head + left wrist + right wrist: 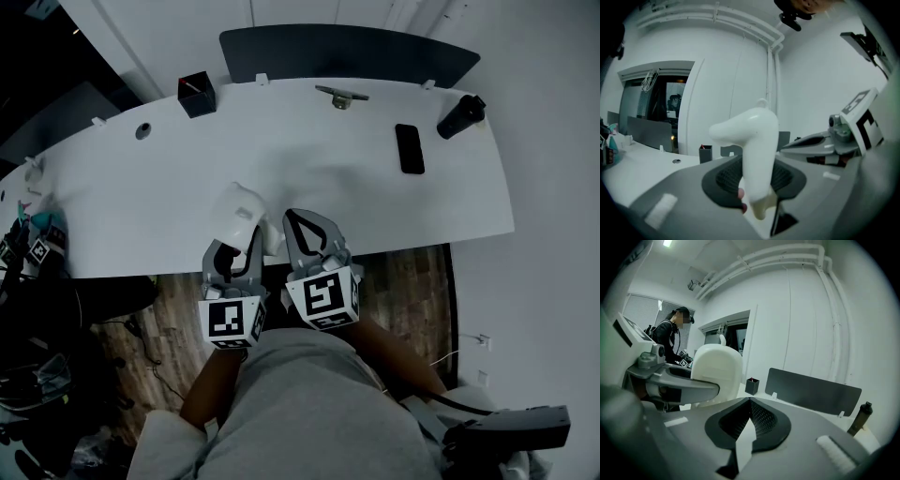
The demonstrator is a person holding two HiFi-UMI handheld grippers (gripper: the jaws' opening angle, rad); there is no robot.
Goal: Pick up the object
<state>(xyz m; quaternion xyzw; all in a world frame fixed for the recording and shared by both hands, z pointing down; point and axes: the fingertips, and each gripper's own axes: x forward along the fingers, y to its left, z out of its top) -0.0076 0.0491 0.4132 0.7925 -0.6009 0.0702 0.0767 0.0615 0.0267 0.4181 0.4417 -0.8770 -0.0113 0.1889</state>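
My left gripper grips the handle of the white object, jaws about half apart. It is an L-shaped piece, perhaps a hair dryer, and it sits over the near edge of the desk. Its long axis runs straight down between my jaws, and its head juts to the left in the left gripper view. I cannot tell whether it has cleared the desktop. Just to its right, my right gripper hangs closed tight with nothing in it. It is close beside the object but not touching, and the left is plainly the working hand. A lift straight up looks unobstructed. The black pen box, the phone and the dark bottle all sit well apart, toward the far side by the dark panel.
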